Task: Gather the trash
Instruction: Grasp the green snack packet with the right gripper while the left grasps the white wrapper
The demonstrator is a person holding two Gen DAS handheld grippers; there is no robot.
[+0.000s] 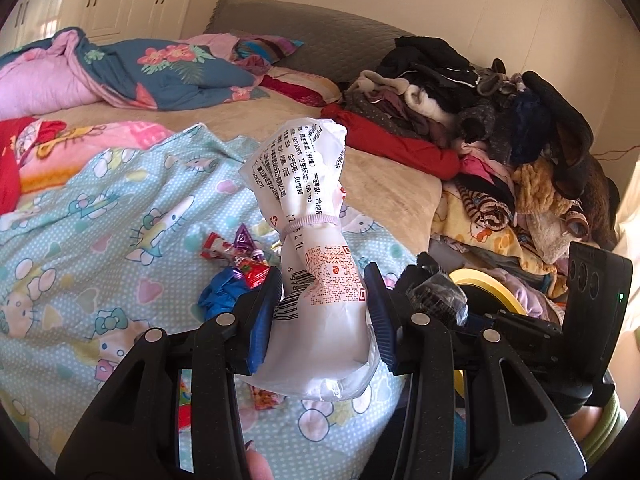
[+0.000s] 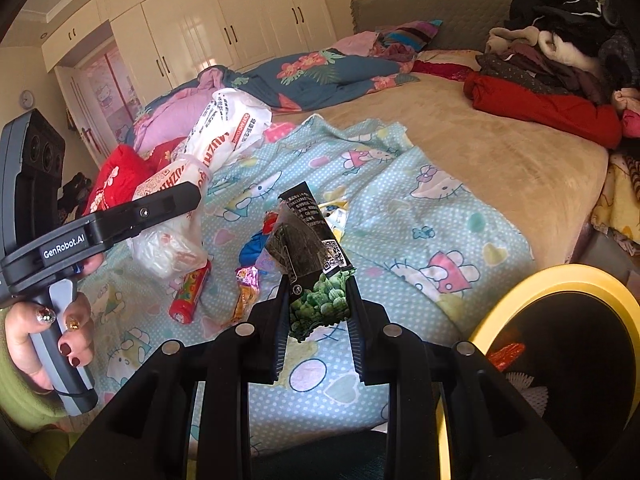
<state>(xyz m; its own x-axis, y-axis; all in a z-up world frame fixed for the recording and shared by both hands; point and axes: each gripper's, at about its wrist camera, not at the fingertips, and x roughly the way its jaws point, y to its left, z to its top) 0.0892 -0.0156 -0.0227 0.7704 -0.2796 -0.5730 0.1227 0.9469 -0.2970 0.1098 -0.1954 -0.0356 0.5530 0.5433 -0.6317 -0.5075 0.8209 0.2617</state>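
Note:
My left gripper (image 1: 322, 312) is shut on a white plastic bag (image 1: 308, 216) with printed text, tied by a pale hair band, and holds it upright above the bed. It also shows in the right wrist view (image 2: 192, 184). My right gripper (image 2: 318, 304) is shut on a black and green snack packet (image 2: 312, 256), held above the Hello Kitty sheet (image 2: 400, 220). Loose wrappers lie on the sheet: a red candy tube (image 2: 191, 293), a blue wrapper (image 1: 222, 292), a red wrapper (image 1: 252, 270) and a purple foil piece (image 2: 248, 280).
A yellow-rimmed black trash bin (image 2: 560, 280) stands at the bed's near right edge, with some trash inside. A pile of clothes (image 1: 500, 120) covers the bed's right side. Folded quilts (image 1: 140, 72) lie at the far left. White wardrobes (image 2: 220, 32) stand behind.

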